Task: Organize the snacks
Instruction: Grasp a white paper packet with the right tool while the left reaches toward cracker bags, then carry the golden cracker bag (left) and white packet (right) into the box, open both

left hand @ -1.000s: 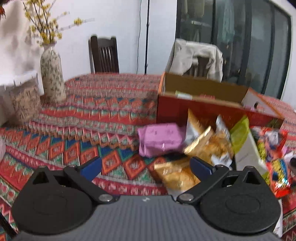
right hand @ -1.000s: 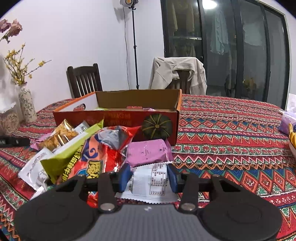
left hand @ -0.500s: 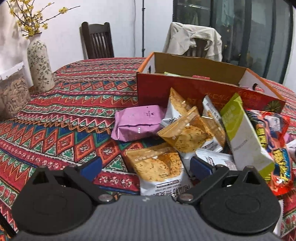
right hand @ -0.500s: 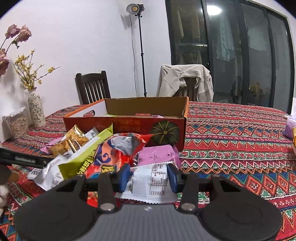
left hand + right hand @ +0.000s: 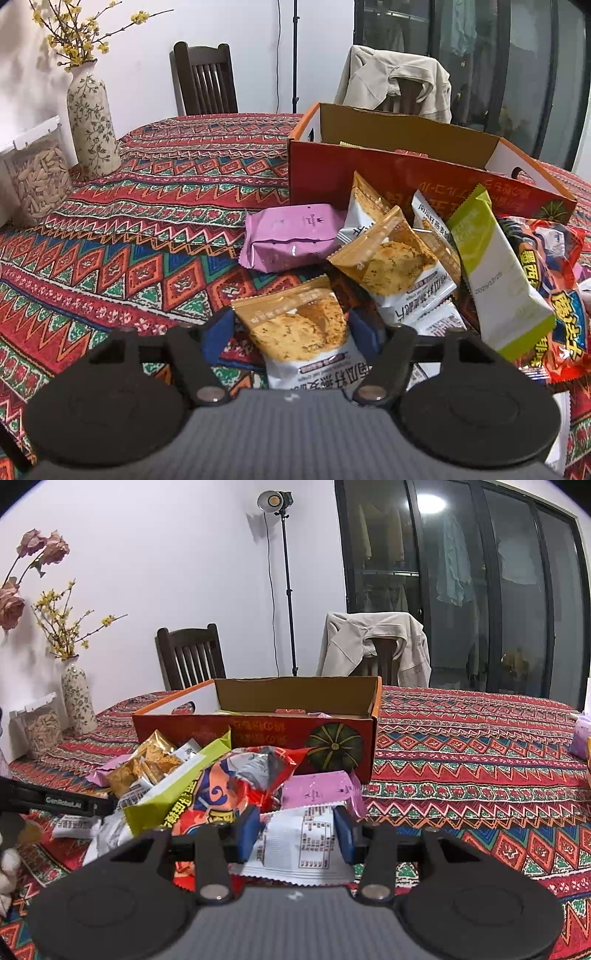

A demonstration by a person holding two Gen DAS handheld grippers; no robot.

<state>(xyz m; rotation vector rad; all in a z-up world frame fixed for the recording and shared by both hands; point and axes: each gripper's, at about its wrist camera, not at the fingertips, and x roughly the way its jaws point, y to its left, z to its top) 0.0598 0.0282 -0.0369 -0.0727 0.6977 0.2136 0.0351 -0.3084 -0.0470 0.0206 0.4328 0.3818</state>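
In front of the box [image 5: 388, 173] on the tabletop [image 5: 147, 236], my left claw [image 5: 291, 330] is closing around a cracker pack [image 5: 295, 332], while my right claw [image 5: 295, 830] pinches a white packet [image 5: 295, 843], ready for boxing.

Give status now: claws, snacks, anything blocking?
Left claw closing around cracker pack. Right claw shut on white packet. Box open, path clear.

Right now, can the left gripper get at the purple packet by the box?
Probably not directly: the left gripper is closing around a cracker packet, and the purple packet lies beyond it.
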